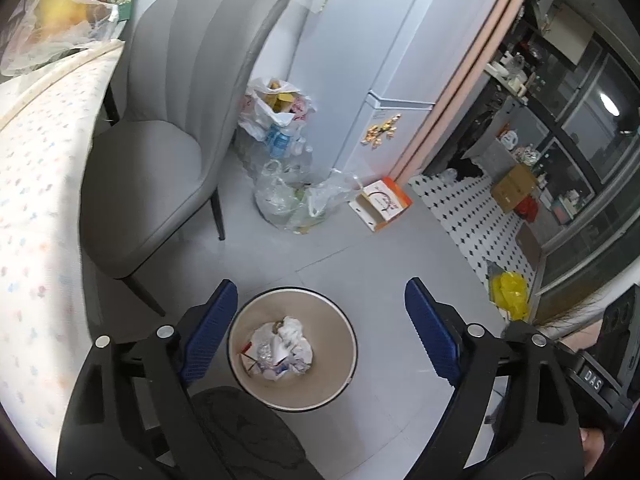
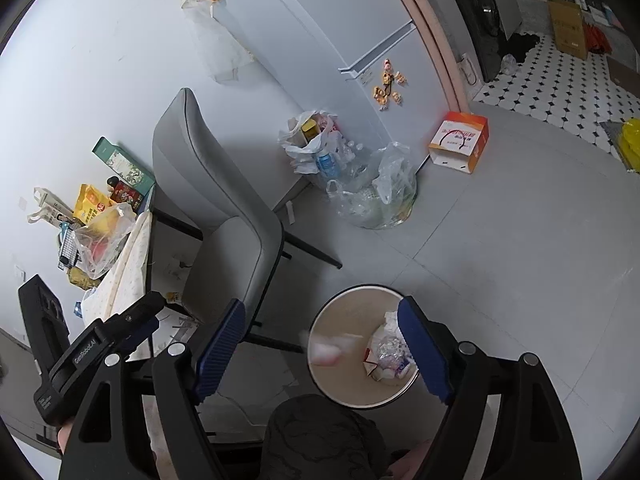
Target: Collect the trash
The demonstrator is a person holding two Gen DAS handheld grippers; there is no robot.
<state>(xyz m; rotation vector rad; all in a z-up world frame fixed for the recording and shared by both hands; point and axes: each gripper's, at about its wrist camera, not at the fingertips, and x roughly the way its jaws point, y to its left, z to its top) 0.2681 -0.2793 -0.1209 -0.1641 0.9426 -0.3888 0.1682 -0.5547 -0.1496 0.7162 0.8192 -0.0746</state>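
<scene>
A round beige bin [image 1: 340,344] stands on the grey floor right below both grippers, with crumpled white paper and wrappers [image 1: 282,350] at its bottom. My left gripper [image 1: 320,285] hangs above the bin, open, with nothing between its blue pads. In the right wrist view the bin [image 2: 344,384] lies between and under my right gripper [image 2: 322,304], which is also open. A blurred white and pink scrap [image 2: 328,350] is in the air over the bin's near rim, touching neither finger. The trash pile [image 2: 386,354] lies partly behind the right finger.
A grey chair [image 1: 160,152] stands left of the bin beside a cloth-covered table [image 1: 36,184]. Clear plastic bags of bottles [image 1: 288,184] and an orange and white box [image 1: 382,204] lie by the fridge [image 1: 360,60]. A person's dark-trousered knee [image 2: 320,436] is near the bin.
</scene>
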